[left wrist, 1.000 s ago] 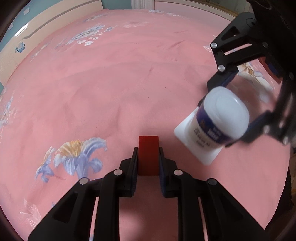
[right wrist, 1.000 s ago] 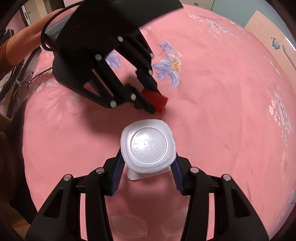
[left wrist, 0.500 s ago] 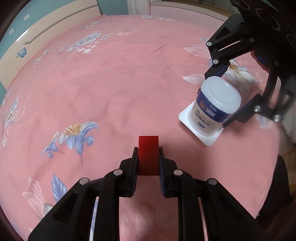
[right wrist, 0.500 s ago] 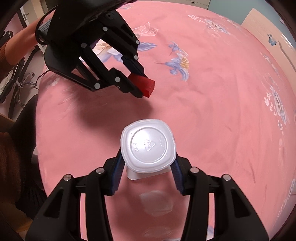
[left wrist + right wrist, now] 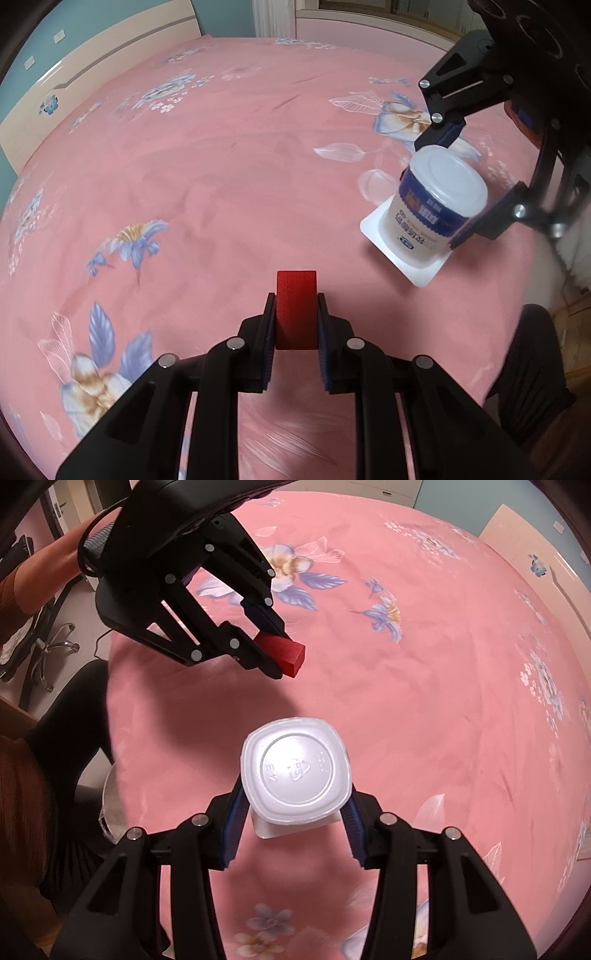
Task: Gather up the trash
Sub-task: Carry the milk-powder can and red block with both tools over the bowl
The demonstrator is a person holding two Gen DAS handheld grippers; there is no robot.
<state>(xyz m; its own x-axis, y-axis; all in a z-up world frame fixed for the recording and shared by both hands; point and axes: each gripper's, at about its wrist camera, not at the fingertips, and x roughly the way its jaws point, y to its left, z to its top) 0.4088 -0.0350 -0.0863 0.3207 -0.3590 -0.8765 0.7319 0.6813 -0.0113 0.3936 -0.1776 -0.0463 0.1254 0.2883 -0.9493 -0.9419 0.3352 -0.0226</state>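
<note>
A bed (image 5: 229, 177) with a pink flowered cover fills both views, and both pieces of trash are carried above it, clear of the cover. The larger piece is a plastic yogurt cup (image 5: 295, 771), held upside down so that its white base faces up and its wide square rim hangs below; it is clamped across its round body between the jaws of the right gripper (image 5: 293, 812). The cup is judged to be light and thin-walled, likely empty, so it can be expected to dent or spring out if squeezed hard, and its smooth label band may slip; the body just under the base, where the wall is stiffest, seems the soundest place for a hold, and that is about where it is taken now. The flared rim is probably too flimsy to be pinched. The smaller piece is a red block (image 5: 296, 310), gripped on its two flat sides by the jaws of the left gripper (image 5: 296, 314), with its far end sticking out past the fingertips. It looks rigid and light, with parallel faces that suit a firm pinch, and little risk of crushing is foreseen. No bin can be made out with certainty in either view.
</note>
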